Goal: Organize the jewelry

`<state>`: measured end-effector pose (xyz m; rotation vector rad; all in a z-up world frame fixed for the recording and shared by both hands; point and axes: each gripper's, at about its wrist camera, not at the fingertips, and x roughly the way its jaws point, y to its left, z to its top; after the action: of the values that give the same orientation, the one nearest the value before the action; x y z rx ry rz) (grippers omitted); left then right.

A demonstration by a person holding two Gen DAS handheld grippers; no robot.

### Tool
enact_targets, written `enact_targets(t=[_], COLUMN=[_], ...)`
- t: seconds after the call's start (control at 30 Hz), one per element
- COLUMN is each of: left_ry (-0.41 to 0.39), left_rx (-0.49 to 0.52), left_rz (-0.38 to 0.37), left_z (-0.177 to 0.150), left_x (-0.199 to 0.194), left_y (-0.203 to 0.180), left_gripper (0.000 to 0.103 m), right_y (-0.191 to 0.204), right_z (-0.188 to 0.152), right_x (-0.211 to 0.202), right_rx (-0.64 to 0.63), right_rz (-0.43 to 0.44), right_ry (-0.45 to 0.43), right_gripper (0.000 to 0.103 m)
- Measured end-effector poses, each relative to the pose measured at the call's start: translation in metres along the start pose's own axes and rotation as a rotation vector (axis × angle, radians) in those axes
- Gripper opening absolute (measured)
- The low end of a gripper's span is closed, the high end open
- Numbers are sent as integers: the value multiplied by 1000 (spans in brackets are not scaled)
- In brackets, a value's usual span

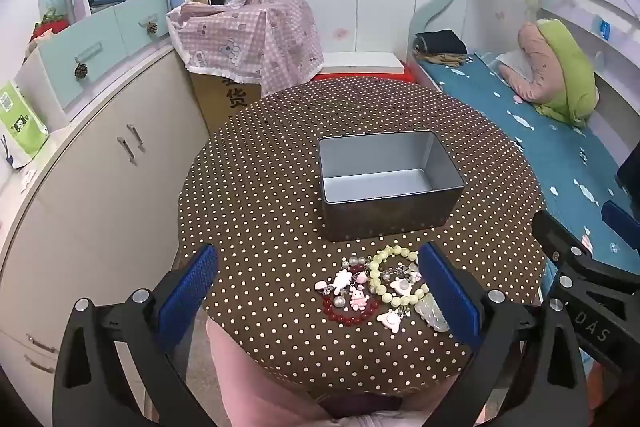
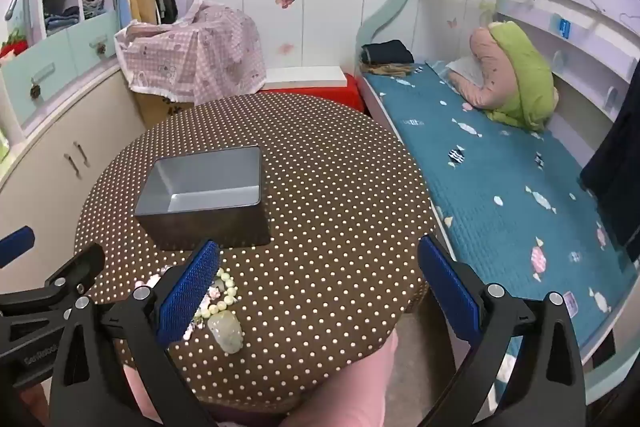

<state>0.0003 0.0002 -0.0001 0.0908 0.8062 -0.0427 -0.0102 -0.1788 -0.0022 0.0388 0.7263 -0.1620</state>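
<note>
A pile of jewelry lies near the front edge of the round polka-dot table (image 1: 256, 187): a pale yellow-green bead bracelet (image 1: 380, 269), a red bead bracelet (image 1: 350, 317), pink and white charms (image 1: 357, 297) and a pale jade pendant (image 1: 432, 315). An open, empty grey tin box (image 1: 384, 179) stands behind the pile. My left gripper (image 1: 318, 291) is open and empty above the pile. My right gripper (image 2: 318, 291) is open and empty to the right of the pile; the pendant (image 2: 226, 335), the bracelet (image 2: 224, 291) and the box (image 2: 204, 195) show there.
A bed with a blue cover (image 2: 500, 179) runs along the table's right side. Cabinets (image 1: 104, 195) stand on the left. A cardboard box under a pink checked cloth (image 1: 248, 39) stands behind the table.
</note>
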Motion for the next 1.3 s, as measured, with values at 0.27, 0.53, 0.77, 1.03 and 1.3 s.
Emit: enact_targets(t=[0.27, 0.53, 0.77, 1.03, 1.3], left_ry=[-14, -14, -12, -13, -17], left_rx=[3, 2, 2, 3, 3], left_rz=[4, -6, -11, -9, -10], left_z=[-1, 3, 4, 3, 4], left_x=[-1, -1, 1, 1, 2], left_y=[-2, -7, -6, -6, -6], left_gripper=[96, 96, 96, 96, 96], right_y=[0, -3, -1, -4, -4], right_z=[-1, -1, -1, 0, 2], right_x=[-1, 2, 4, 2, 6], right_rx=[9, 15, 16, 17, 20], right_rz=[10, 9, 8, 8, 5], right_ry=[-5, -5, -2, 0, 2], right_gripper=[96, 96, 96, 96, 96])
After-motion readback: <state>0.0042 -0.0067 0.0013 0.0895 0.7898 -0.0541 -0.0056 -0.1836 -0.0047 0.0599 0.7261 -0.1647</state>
